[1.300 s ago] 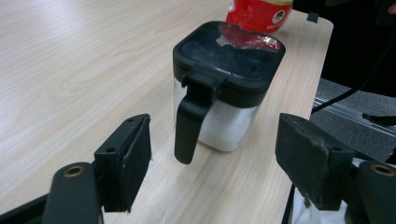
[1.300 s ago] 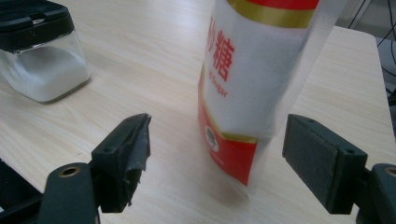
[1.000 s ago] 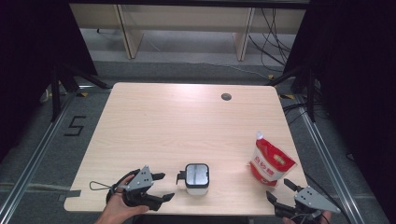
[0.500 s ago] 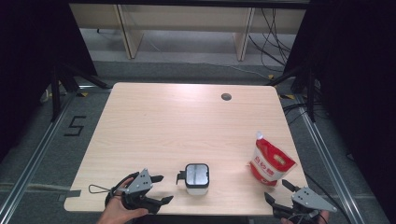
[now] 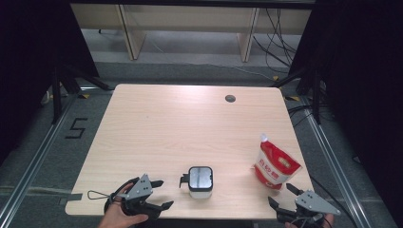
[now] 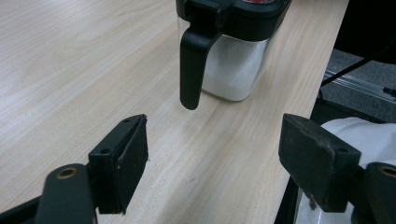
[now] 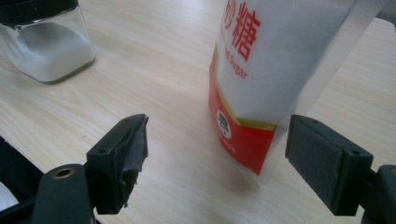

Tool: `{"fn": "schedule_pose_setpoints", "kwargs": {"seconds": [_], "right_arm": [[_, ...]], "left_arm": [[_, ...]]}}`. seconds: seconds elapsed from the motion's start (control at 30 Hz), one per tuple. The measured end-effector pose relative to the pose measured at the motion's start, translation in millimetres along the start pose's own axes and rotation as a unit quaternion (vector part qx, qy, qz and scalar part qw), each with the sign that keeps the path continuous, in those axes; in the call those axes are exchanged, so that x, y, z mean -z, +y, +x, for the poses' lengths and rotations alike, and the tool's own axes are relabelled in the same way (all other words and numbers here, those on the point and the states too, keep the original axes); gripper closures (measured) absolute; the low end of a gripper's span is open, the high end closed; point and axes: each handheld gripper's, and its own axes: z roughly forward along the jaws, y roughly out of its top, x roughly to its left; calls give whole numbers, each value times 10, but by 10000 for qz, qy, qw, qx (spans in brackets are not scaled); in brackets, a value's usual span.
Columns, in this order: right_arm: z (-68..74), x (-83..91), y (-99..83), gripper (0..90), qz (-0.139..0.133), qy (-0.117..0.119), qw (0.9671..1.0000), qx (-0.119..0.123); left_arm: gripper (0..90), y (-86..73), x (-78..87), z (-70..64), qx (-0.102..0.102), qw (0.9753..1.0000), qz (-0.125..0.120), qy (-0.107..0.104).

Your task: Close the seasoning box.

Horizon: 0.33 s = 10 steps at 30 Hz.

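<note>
Pale wood grain runs across the table [image 5: 190, 123] in the high view, and near its front edge sits a clear square jar [image 5: 200, 180] with a black lid, its black handle sticking out toward the left gripper [image 5: 159, 194]. That left gripper hovers at the front left corner, held in a hand [image 5: 121, 217], jaws spread wide and pointing at the jar, close to it but apart. Over on the right, a red-and-white sugar pouch [image 5: 275, 164] stands upright near the table's right edge, and the right gripper [image 5: 281, 195] sits just in front of it at the table's front edge, jaws also spread, nothing between them. A dark round grommet [image 5: 230, 98] marks the far side of the table. Switching to the left gripper view: the left gripper [image 6: 215, 154] has both black jaws wide apart, and straight ahead is the jar [image 6: 231, 51], white granules inside, its handle [image 6: 191, 65] hanging down just beyond the gap, not touched. Now the right gripper view: the right gripper [image 7: 217, 149] is open wide, and the sugar pouch [image 7: 271, 70] stands just ahead, toward the right-hand jaw, with no contact that can be seen; the jar [image 7: 44, 44] of white granules stands well off at upper left.
</note>
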Motion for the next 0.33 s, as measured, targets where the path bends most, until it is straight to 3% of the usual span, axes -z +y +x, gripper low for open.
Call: {"fn": "schedule_pose_setpoints", "kwargs": {"seconds": [0.03, 0.13, 0.17, 0.33], "right_arm": [[32, 9, -6, 221, 81, -8, 9998, -185], [27, 8, -8, 222, 102, -17, 9999, -134], [-2, -4, -4, 222, 42, 2, 10000, 33], [3, -20, -7, 221, 48, 101, 9999, -4]], "left_arm": [[240, -2, 1, 10, -37, 10000, 21, 6], [240, -4, 5, 22, -28, 10000, 3, 25], [240, -9, 5, 21, -10, 10000, -17, 41], [239, -3, 11, 30, -34, 10000, 18, 27]]}}
